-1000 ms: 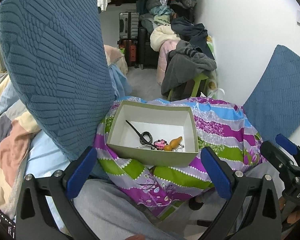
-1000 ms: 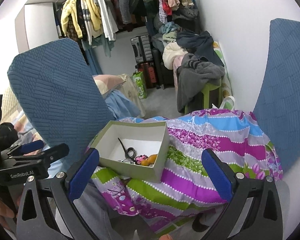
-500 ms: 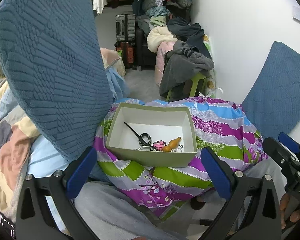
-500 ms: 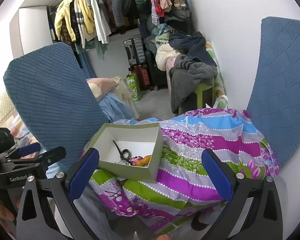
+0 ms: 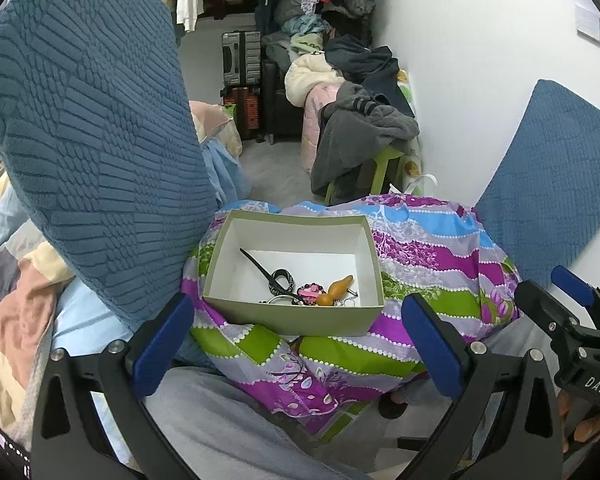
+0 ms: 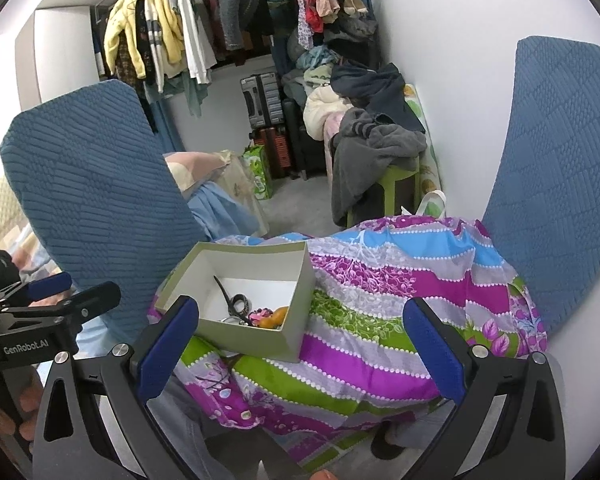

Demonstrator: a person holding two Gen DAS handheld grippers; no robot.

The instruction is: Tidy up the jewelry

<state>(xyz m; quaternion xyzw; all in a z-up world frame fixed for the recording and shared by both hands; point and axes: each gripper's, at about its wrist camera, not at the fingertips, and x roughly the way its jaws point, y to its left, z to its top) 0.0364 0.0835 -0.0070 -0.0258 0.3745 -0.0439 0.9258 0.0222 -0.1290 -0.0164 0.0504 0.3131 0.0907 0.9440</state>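
Note:
An open olive cardboard box [image 5: 300, 314] with a white inside sits on a bright striped floral cloth [image 5: 432, 252]. In it lie a black hair stick [image 5: 260, 266], a pink beaded piece [image 5: 310, 292], an orange gourd charm [image 5: 336, 286] and small silver pieces. The box also shows in the right wrist view [image 6: 260, 338]. My left gripper [image 5: 296, 344] is open and empty, held just in front of the box. My right gripper [image 6: 298, 350] is open and empty, to the right of the box over the cloth.
A big blue textured cushion [image 5: 88, 136] leans left of the box, another [image 6: 560, 176] stands against the white wall at right. Clothes heaped on a green stool [image 5: 364, 136], suitcases [image 5: 242, 60] and hanging garments [image 6: 160, 36] fill the back. Grey trouser legs [image 5: 220, 424] lie below.
Both grippers have drawn back and tilted up slightly, so the box sits lower in both views. Jaws stay open. Nothing in the box has moved.

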